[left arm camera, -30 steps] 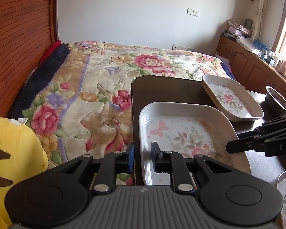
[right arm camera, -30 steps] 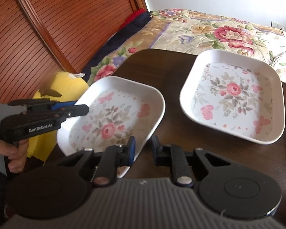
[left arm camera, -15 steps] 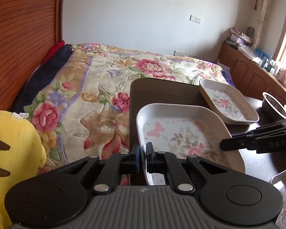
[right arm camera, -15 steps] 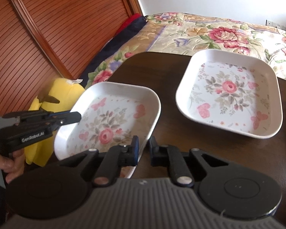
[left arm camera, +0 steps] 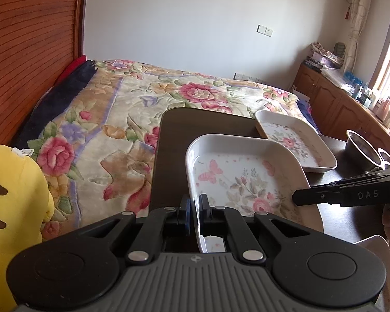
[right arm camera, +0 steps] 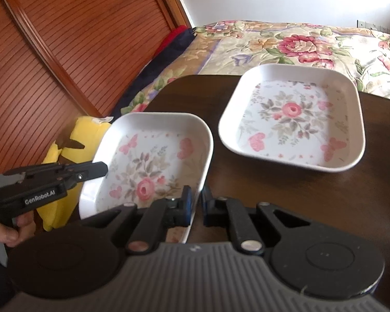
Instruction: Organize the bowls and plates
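A white square plate with a flower print is held between both grippers, its left part past the edge of the dark table. My left gripper is shut on the plate's left rim. My right gripper is shut on the opposite rim. A second plate of the same kind lies on the table further back. A metal bowl stands at the table's right side.
A corner of a third plate shows at the lower right. A yellow plush toy sits left of the table, with the flowered bed beyond it. Wooden cabinets run along the right wall.
Both grippers have closed on opposite rims of the near plate. The plate now sits a little higher and closer in both views.
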`<action>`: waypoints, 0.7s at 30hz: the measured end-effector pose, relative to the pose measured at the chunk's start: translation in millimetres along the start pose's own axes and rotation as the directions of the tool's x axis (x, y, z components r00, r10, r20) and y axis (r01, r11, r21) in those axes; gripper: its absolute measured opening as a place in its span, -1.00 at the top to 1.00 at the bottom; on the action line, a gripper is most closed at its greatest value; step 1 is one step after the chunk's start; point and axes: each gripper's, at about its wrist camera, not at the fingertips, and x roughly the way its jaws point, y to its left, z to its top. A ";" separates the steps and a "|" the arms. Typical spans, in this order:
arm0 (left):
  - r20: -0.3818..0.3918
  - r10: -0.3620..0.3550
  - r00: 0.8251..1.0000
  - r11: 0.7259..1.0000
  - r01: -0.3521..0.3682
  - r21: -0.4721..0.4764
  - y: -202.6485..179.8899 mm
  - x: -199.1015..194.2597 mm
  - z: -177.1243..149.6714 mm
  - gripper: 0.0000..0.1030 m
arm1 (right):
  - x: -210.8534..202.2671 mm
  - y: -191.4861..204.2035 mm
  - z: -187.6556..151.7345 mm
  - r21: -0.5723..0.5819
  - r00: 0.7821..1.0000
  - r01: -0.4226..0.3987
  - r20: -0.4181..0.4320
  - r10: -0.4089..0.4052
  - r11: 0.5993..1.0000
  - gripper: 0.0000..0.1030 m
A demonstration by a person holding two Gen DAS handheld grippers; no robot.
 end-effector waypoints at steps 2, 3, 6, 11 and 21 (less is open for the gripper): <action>0.004 -0.003 1.000 1.000 0.003 0.001 -4.6 -2.7 -0.4 0.36 | -3.4 -1.8 -0.9 0.005 1.000 -0.002 0.008 0.002 1.000 0.83; 0.008 -0.002 1.000 1.000 0.002 0.005 -7.2 -4.6 -0.9 0.36 | -5.4 -3.1 -1.3 0.008 1.000 -0.005 0.015 0.005 1.000 0.84; 0.019 -0.004 1.000 1.000 0.004 0.008 -12.5 -8.4 -1.5 0.36 | -11.2 -5.8 -2.2 0.009 0.999 -0.010 0.032 0.009 1.000 0.86; 0.030 -0.007 1.000 1.000 0.007 0.005 -15.2 -7.5 -5.7 0.39 | -15.0 -8.1 -5.4 -0.005 0.999 -0.004 0.048 0.004 1.000 0.86; 0.019 -0.021 1.000 1.000 0.021 -0.017 -11.8 2.2 -7.0 0.38 | -12.9 -11.1 -7.0 -0.010 0.999 0.007 0.052 -0.006 1.000 0.85</action>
